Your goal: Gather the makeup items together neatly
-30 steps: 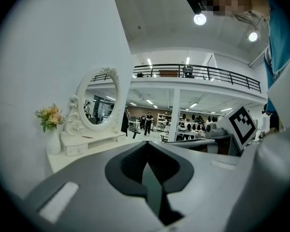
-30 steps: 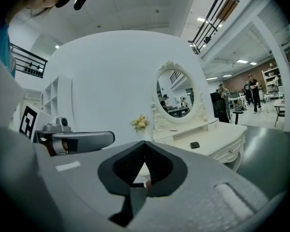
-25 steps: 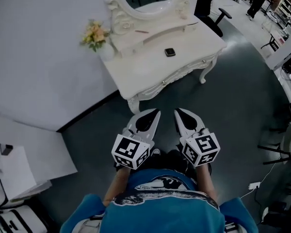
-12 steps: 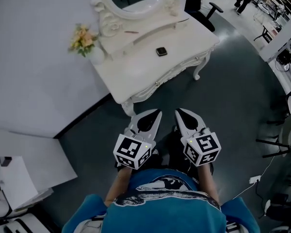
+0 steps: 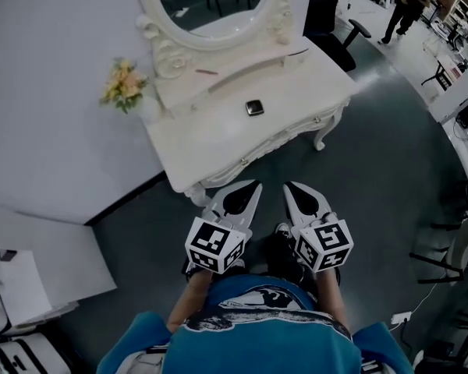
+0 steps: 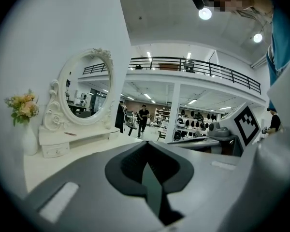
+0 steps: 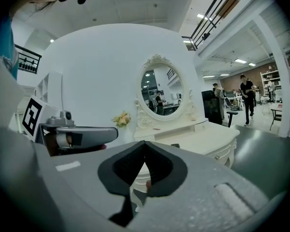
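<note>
In the head view, you hold both grippers close to your body, just short of the front edge of the white dressing table (image 5: 218, 142) and over the dark floor. Your left gripper (image 5: 254, 185) and right gripper (image 5: 288, 186) sit side by side, noses toward the table. A small dark case (image 5: 254, 107) lies near the middle of the table top. A thin pink stick (image 5: 206, 72) rests on the table's raised back shelf, below the oval mirror (image 5: 210, 6). The flowers (image 5: 123, 84) stand at the table's left end.

In the left gripper view, your left gripper (image 6: 146, 146) has its jaws brought together at the tips with nothing between them. The table's mirror (image 6: 84, 88), flowers (image 6: 23, 105) and the pink stick (image 6: 70, 134) lie ahead to the left.

In the right gripper view, your right gripper (image 7: 145, 146) is likewise closed and empty. The table (image 7: 208, 139) stands ahead with the dark case (image 7: 175, 146) on it, well apart from the jaws.
</note>
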{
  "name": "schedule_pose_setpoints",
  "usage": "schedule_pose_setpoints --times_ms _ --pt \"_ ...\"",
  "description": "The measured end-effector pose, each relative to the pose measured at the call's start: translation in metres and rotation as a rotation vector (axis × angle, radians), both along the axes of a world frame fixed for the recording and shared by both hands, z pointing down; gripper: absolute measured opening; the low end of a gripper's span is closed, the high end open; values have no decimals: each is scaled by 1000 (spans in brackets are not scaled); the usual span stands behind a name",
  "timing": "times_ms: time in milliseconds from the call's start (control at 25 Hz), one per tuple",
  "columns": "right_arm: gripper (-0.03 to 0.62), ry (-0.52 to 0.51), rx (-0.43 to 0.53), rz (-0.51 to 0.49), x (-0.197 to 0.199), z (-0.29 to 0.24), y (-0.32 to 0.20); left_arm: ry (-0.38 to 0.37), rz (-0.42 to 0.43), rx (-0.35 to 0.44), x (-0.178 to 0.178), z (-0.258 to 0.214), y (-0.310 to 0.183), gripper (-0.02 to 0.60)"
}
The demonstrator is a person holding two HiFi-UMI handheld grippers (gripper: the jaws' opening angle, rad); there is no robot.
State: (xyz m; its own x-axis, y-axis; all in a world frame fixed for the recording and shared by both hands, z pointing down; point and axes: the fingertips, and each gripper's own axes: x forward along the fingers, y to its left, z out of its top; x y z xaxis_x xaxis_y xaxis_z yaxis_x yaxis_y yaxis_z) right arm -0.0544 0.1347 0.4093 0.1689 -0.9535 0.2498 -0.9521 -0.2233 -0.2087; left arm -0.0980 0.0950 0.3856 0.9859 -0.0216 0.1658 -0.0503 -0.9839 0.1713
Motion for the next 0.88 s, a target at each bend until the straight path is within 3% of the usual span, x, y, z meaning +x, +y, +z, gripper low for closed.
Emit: schedule_pose_setpoints --times_ms 240,400,600,880 --pt "3 0 12 -17 93 -7 1 -1 -26 24 74 -12 11 15" --pt "3 -12 9 -40 139 -2 -3 -21 -95 32 105 -9 3 15" --pt "3 -22 18 -96 171 3 -8 -28 -189 37 125 -8 -5 15" --pt "3 -72 11 -160 186 20 -13 -80 -251 30 142 6 -6 15"
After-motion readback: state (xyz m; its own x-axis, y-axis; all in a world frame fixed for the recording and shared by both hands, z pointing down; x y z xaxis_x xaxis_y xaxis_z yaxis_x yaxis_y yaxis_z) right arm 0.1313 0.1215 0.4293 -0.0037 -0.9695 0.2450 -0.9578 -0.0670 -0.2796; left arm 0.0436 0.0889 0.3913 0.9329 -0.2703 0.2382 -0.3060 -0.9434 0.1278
